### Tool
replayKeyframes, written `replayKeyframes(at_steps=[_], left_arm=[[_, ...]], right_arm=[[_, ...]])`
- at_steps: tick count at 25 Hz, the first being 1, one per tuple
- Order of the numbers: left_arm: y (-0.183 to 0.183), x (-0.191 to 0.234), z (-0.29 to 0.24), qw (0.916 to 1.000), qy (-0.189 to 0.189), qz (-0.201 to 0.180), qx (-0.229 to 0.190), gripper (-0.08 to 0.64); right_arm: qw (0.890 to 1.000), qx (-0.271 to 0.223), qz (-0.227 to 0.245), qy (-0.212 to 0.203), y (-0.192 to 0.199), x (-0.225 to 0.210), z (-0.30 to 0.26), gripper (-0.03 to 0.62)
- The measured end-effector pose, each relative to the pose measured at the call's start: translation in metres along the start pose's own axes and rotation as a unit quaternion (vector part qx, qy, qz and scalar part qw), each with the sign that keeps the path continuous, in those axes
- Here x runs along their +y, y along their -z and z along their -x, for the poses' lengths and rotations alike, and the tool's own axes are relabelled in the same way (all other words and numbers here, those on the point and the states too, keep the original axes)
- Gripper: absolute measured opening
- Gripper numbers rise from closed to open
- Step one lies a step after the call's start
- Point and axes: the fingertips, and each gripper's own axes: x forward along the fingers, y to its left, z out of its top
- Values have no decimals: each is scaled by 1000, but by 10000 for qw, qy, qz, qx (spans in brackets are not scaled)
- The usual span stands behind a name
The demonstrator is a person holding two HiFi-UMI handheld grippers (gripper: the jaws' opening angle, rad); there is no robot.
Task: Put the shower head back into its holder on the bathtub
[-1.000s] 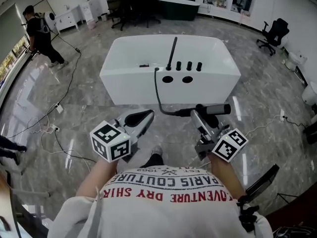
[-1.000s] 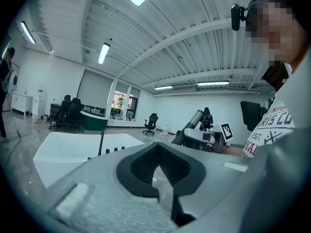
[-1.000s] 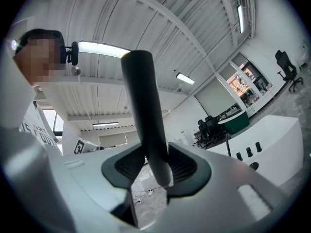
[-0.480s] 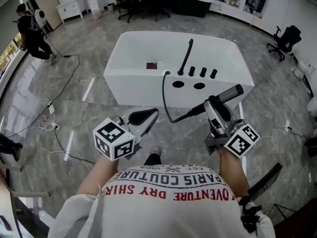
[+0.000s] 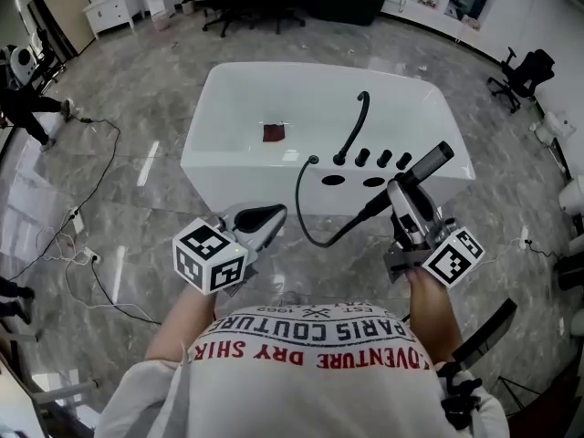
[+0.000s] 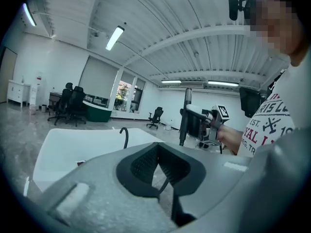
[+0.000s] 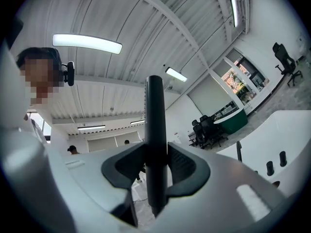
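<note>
Now the bathtub (image 5: 212, 99) lay closer ahead of my jaws than a second before. My right gripper (image 5: 401, 195) stayed clamped on the shower head (image 5: 431, 164), my left gripper (image 5: 272, 215) closed and empty. Seating it looked near.

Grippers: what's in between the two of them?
A black hose loops down between the left gripper and the right gripper holding the shower head, seen in the head view.

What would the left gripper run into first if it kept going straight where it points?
Likely the black shower hose looping just ahead of the left gripper, then the bathtub's near wall; depth is unclear.
</note>
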Motion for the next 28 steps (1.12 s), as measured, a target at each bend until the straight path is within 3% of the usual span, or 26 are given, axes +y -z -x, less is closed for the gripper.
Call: replayKeyframes(at_steps=[8, 18, 24, 28], left_arm=[[19, 75, -16, 9994, 30, 66, 343, 3], [36, 68, -58, 9943, 689, -442, 690, 5], [53, 82, -82, 9931, 782, -190, 855, 3], [71, 110, -107, 9914, 453, 24, 1229, 3]], right_arm=[[9993, -282, -242, -7, -8, -10, -62, 143], [9980, -456, -339, -261, -29, -12, -78, 141], [9975, -477, -415, -316, -35, -34, -92, 141], [9970, -421, -428, -480, -42, -56, -117, 140]])
